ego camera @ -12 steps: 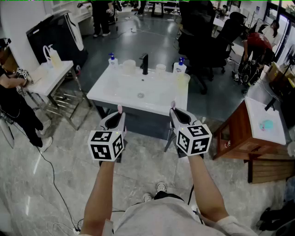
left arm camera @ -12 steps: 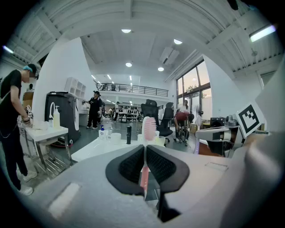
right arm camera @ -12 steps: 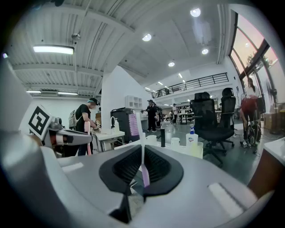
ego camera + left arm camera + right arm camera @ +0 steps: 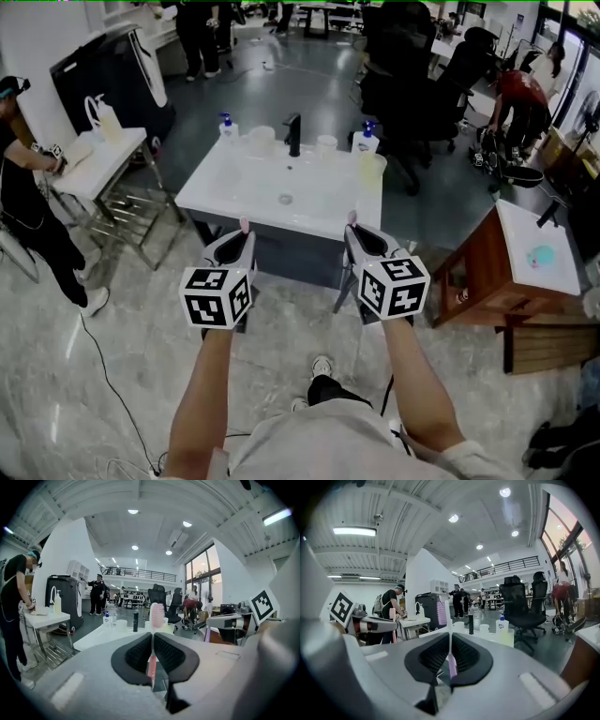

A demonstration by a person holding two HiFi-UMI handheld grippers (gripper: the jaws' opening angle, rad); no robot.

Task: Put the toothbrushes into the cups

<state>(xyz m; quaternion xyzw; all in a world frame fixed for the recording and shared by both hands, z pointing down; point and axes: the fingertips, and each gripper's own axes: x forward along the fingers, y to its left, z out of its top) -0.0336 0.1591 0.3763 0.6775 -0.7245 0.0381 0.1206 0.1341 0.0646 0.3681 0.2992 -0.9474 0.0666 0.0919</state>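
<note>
My left gripper (image 4: 243, 238) is shut on a pink toothbrush (image 4: 156, 616), whose bristle head sticks up past the jaws. In my right gripper (image 4: 355, 232), also shut, a lilac toothbrush (image 4: 441, 613) stands upright. Both grippers hover over the floor, just short of the front edge of the white sink counter (image 4: 246, 199). At the counter's back stand two white cups (image 4: 263, 137) (image 4: 326, 142). A yellowish cup (image 4: 372, 167) sits at its right side. The cups also show ahead in the left gripper view (image 4: 122, 625) and in the right gripper view (image 4: 508, 637).
A black faucet (image 4: 294, 131) and two soap bottles (image 4: 226, 125) (image 4: 367, 137) stand among the cups. A person (image 4: 28, 202) works at a white side table (image 4: 105, 155) on the left. A wooden cabinet (image 4: 502, 267) stands to the right, and office chairs (image 4: 403, 80) behind the counter.
Both grippers hold their places with the toothbrushes. The person at the left table has shifted, and my foot on the floor has moved a little.
</note>
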